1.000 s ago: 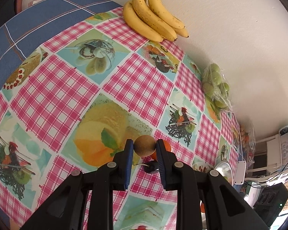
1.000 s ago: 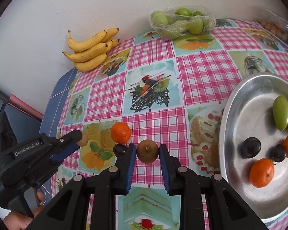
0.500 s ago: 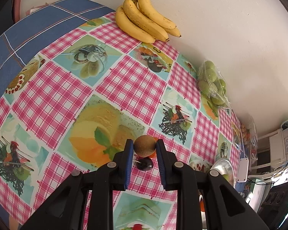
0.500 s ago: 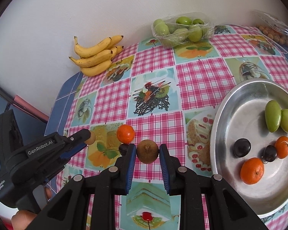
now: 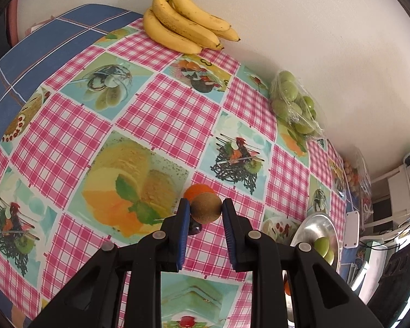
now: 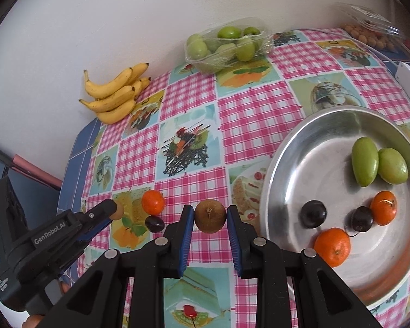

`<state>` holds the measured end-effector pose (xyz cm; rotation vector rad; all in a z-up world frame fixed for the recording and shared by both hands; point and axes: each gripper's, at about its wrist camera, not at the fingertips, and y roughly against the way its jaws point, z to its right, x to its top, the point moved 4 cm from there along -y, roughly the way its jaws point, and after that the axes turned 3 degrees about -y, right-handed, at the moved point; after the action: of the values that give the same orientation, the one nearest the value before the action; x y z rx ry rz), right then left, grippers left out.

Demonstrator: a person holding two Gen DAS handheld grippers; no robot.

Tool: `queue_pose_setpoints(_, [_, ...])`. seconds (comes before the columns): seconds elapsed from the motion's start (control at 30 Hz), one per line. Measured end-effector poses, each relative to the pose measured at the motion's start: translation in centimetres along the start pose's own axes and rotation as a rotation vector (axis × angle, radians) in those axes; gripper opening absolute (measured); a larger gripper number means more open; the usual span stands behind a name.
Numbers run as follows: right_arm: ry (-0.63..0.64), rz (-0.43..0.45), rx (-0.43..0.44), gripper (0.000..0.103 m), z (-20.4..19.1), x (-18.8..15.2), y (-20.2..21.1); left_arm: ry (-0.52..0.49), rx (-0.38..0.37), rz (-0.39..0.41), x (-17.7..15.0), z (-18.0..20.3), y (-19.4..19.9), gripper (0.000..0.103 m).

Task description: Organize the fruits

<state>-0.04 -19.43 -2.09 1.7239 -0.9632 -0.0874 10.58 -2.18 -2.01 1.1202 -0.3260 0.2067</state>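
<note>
Each gripper (image 5: 206,210) (image 6: 210,216) pinches a round, fuzzy brown kiwi (image 5: 206,209) (image 6: 210,216) above the glossy checked cloth (image 6: 259,104), left of the shiny metal bowl (image 6: 276,169) holding smooth plums and dimpled oranges.

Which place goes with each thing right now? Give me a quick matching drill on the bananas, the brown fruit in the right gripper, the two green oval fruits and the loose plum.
Things:
1. bananas
2. brown fruit
3. two green oval fruits
4. loose plum

Places:
A. in the metal bowl
B. on the cloth beside an orange
C. against the wall
D. held in the right gripper

Pairs: 1-C, 2-D, 3-A, 4-B
</note>
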Motion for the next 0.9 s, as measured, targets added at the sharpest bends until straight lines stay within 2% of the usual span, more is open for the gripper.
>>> queue_pose_setpoints(0.2, [-0.063,0.019,-0.017,0.027,2.2,0.8,0.5,-0.047,-0.009,-0.014,-0.6,1.9,-0.4,0.025])
queue_pose_setpoints(0.43, [-0.140,0.045,-0.022,0.027,5.1,1.8,1.5,-0.153,-0.023,-0.048,-2.0,5.5,-1.2,0.025])
queue_pose_setpoints(0.67, [-0.236,0.044,-0.067,0.027,8.9,2.4,1.8,-0.291,-0.040,-0.107,-4.6,10.0,-2.5,0.025])
queue_pose_setpoints(0.9, [-0.287,0.041,-0.085,0.027,11.1,2.4,2.0,-0.434,-0.035,-0.159,-7.2,13.8,-3.9,0.025])
